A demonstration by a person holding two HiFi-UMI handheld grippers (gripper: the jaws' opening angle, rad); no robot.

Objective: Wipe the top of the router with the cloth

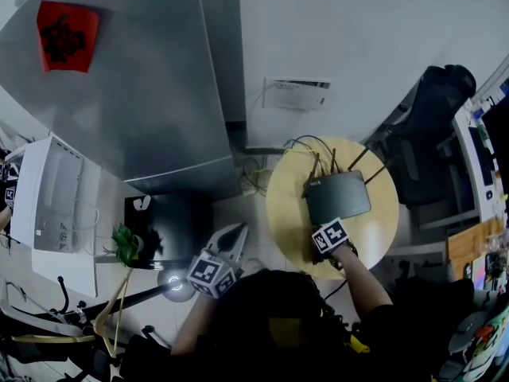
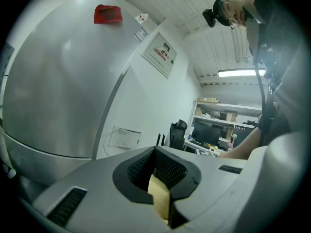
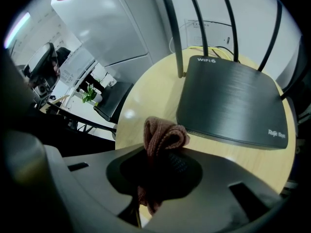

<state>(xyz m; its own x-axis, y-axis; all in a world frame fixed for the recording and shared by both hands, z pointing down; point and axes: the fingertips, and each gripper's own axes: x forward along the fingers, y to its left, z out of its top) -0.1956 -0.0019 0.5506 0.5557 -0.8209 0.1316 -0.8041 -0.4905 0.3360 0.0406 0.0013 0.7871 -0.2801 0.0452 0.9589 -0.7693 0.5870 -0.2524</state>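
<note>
Status: right gripper point(image 3: 161, 152) fingers are clenched on the brownish-pink knitted cloth point(image 3: 163, 136). It's bunched in a wad between them, with a loop sticking out past the tips. The flat dark grey router with thin black antennas point(image 3: 232, 100) sits on the round pale wooden surface point(image 3: 146, 98), at about 1 o'clock from the cloth in the right gripper view. The cloth is near the router's front corner but apart from it, with bare wood showing between. In the head view the right gripper point(image 1: 328, 228) sits at the router's point(image 1: 338, 196) 6–7 o'clock edge, and the antennas run along the 12 o'clock edge with cables trailing off behind. Left gripper point(image 1: 231, 240) is well off the surface point(image 1: 286, 213) at its 9 o'clock side. Its fingers point(image 2: 158, 168) are closed on each other with nothing gripped, pointing up at the big silver fridge point(image 2: 53, 81) and the white wall, so it plays no part here. Progress call: cloth is in hand and staged, that's all. No contact with the router top yet, so the whole wipe is left. Next I'd lift the wad over the near edge, set it flat on the top and sweep toward 12 o'clock, stopping short of the antennas. Router looks light and may slide, so keep the pressure modest.
</note>
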